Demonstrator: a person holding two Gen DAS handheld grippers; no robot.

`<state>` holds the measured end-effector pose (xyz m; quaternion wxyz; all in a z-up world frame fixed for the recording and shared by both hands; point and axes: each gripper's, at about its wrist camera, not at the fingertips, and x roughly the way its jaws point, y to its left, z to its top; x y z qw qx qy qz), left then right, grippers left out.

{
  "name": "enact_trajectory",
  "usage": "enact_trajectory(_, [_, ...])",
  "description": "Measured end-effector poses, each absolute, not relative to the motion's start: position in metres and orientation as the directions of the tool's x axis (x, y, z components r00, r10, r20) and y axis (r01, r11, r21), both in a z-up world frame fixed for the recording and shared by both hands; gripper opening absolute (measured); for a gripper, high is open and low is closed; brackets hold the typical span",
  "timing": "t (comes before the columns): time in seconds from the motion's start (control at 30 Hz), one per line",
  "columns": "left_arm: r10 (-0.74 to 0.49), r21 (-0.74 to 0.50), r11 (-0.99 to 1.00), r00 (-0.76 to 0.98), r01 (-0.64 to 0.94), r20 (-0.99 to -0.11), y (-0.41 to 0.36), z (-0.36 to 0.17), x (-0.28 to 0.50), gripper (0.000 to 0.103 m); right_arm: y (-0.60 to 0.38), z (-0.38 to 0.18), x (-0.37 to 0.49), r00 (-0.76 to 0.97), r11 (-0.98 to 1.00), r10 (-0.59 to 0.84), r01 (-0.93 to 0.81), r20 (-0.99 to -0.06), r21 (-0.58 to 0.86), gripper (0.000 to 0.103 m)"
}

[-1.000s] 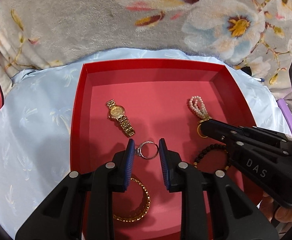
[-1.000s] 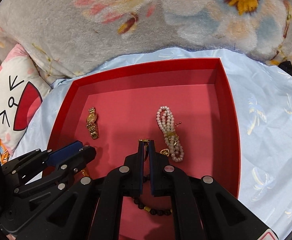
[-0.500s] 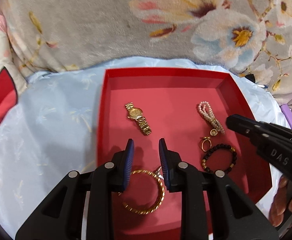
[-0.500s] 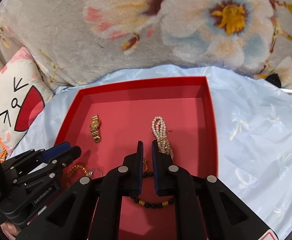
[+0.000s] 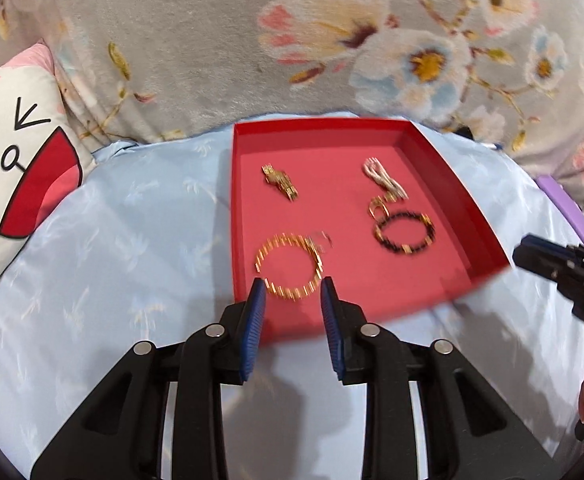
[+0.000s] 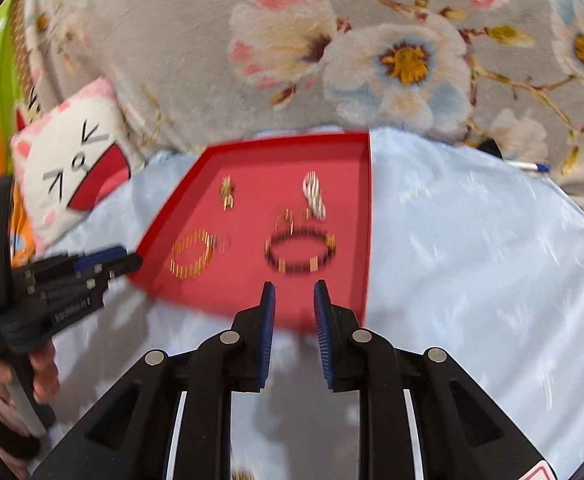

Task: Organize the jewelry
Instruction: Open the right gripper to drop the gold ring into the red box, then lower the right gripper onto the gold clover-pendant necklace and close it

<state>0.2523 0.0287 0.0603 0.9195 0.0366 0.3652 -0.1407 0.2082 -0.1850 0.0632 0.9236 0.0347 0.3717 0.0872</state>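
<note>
A red tray (image 5: 444,172) (image 6: 196,168) lies on the pale blue cloth. In it lie a gold watch (image 5: 279,181) (image 6: 227,192), a pearl bracelet (image 5: 384,179) (image 6: 314,195), a gold ring (image 5: 378,207) (image 6: 285,219), a black bead bracelet (image 5: 404,233) (image 6: 300,253), a gold bangle (image 5: 288,266) (image 6: 190,254) and a silver ring (image 5: 322,241) (image 6: 222,241). My left gripper (image 5: 293,292) is open and empty over the tray's near edge. My right gripper (image 6: 294,294) is open and empty, just short of the tray's near edge.
A grey floral blanket (image 5: 332,40) fills the back. A cat-face cushion (image 5: 16,152) (image 6: 72,172) sits left of the tray. A purple object (image 5: 564,204) lies at the right edge. A pen (image 6: 530,167) lies on the cloth at the right.
Both grippers have pulled back from inside the tray to its near edge. The right gripper was shut on the gold ring and has let go and opened. The view is motion-blurred.
</note>
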Motion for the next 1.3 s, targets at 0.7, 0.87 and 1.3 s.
enact_trajectory(0.7, [-0.236, -0.047, 0.954, 0.640, 0.297, -0.732, 0.026, 0.002, 0.159, 0.037, -0.148, -0.007, 0.103, 0.613, 0.967, 0.225, -0.237, -0.758, 0.096, 0.036])
enact_trajectory(0.87, [-0.242, -0.047, 0.951, 0.642, 0.305, -0.728, 0.025, 0.003, 0.159, 0.045, -0.146, -0.011, 0.108, 0.597, 0.965, 0.236, -0.240, -0.766, 0.110, 0.032])
enact_trajectory(1.3, [-0.255, -0.062, 0.948, 0.631, 0.311, -0.733, 0.025, 0.002, 0.160, 0.045, -0.155, -0.013, 0.112, 0.599, 0.974, 0.206, -0.204, -0.773, 0.102, 0.003])
